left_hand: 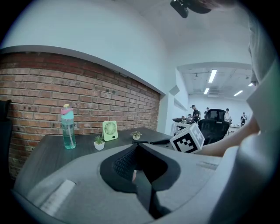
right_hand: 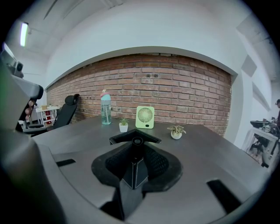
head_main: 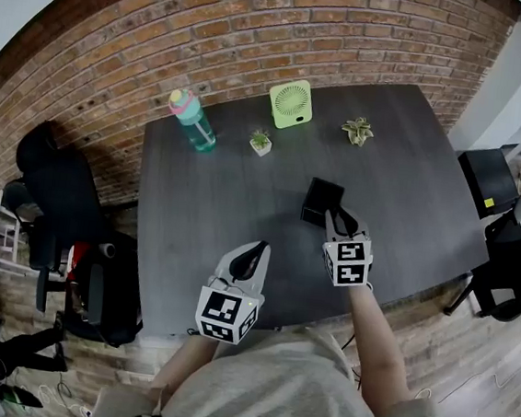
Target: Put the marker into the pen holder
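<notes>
Marker: the black marker [right_hand: 138,141] is seen end-on, clamped between the jaws of the right gripper [right_hand: 136,149], with its round end right at the near corner of the pen holder [head_main: 321,198].
Marker depth: whether the tip is already past the rim cannot be told from these views.
Pen holder: a black, square-mouthed box is stood on the dark table [head_main: 205,211], right of centre, with its open mouth up.
Right gripper: it is clenched on the marker and held just at the near right side of the holder.
Left gripper: the left gripper [head_main: 258,251] is held back at the near left, its jaws pressed together with nothing between them, well apart from the holder.
Step in hand: delivery, by the look of it. The marker has been brought to the mouth but is judged not yet dropped in, since the grasp is on.
Next move: the tip should be centred over the opening and lowered. The jaws should be eased apart only once the barrel is inside the walls, and the rim must not be knocked, or the light box may be shoved or tipped.
Far side: a water bottle [head_main: 193,120], a green fan [head_main: 291,102] and two potted plants [head_main: 261,141] are lined along the far edge, well clear of the action.
</notes>
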`<action>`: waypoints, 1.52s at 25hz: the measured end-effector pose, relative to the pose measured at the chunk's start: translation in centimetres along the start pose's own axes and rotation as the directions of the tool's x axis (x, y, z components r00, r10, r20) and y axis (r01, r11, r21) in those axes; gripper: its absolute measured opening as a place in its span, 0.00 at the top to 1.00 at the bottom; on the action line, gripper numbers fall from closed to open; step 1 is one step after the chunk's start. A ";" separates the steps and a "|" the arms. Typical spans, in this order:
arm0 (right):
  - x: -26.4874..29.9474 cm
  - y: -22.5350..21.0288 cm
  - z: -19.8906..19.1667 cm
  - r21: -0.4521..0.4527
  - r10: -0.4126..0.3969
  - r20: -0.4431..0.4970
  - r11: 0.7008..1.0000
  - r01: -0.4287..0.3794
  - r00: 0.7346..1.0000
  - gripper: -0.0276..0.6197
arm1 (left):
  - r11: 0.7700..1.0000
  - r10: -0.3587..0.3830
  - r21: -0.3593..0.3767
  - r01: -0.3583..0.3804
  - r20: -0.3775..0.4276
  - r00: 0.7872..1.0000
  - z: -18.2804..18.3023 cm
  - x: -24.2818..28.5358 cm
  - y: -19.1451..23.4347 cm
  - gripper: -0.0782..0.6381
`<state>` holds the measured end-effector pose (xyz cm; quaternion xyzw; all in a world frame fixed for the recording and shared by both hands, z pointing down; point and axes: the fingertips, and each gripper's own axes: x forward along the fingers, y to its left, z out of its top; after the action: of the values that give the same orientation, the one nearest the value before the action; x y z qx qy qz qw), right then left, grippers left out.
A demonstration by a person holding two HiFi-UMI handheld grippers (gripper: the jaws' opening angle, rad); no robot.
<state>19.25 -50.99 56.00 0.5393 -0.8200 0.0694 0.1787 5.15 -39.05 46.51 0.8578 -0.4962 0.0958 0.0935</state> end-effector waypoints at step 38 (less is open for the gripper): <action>-21.7 13.6 5.6 0.087 -0.163 0.245 0.985 0.146 0.956 0.91 | 0.987 -0.155 0.050 0.153 0.035 0.987 -2.6 -15.4 -2.0 0.87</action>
<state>13.39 -28.48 43.89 0.6119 -0.7885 0.0140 0.0598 -0.83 -24.58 44.91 0.8972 -0.4279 0.0833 0.0707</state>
